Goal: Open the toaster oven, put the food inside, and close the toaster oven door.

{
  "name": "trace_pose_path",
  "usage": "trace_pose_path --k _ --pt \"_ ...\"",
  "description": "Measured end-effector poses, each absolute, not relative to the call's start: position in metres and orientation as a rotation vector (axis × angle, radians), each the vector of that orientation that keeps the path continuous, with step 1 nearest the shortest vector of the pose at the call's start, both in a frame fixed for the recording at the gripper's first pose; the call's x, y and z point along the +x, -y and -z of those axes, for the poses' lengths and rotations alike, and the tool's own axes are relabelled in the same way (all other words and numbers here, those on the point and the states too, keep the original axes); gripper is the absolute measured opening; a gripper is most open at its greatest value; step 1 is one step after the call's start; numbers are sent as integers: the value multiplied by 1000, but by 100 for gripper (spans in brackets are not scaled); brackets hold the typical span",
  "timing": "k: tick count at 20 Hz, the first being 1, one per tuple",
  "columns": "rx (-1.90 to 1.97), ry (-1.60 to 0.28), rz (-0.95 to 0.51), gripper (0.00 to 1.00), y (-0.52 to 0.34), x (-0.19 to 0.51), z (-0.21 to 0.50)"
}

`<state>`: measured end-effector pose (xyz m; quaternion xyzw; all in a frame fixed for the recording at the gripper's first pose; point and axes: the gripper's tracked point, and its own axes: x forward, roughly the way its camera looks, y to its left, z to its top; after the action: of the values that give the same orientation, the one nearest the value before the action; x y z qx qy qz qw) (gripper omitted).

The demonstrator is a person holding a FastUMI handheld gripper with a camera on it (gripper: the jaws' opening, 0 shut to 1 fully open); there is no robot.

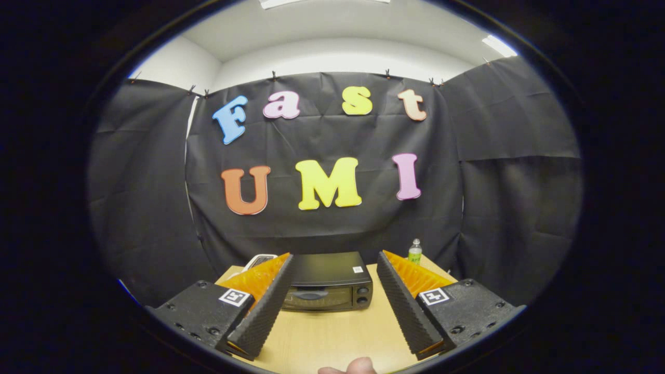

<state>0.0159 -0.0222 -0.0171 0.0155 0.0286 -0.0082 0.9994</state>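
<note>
A black toaster oven (328,283) stands on the wooden table (332,335), beyond my fingertips and between them in line of sight. Its glass door with a handle (310,295) is closed, and two knobs (362,294) sit on its right side. My gripper (335,262) is open, with a wide gap between the two fingers and nothing held. It hovers well short of the oven, above the table's near part. The food cannot be made out.
A small clear bottle (414,251) with a green label stands at the table's far right corner. A white object (258,259) peeks out behind my left finger, beside the oven. A fingertip of a person's hand (353,367) shows at the table's near edge.
</note>
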Motion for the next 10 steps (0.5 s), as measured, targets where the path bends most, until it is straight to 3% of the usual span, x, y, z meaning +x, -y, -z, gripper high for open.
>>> trace_pose_path --k 10 --pt "58 -134 -26 100 10 69 59"
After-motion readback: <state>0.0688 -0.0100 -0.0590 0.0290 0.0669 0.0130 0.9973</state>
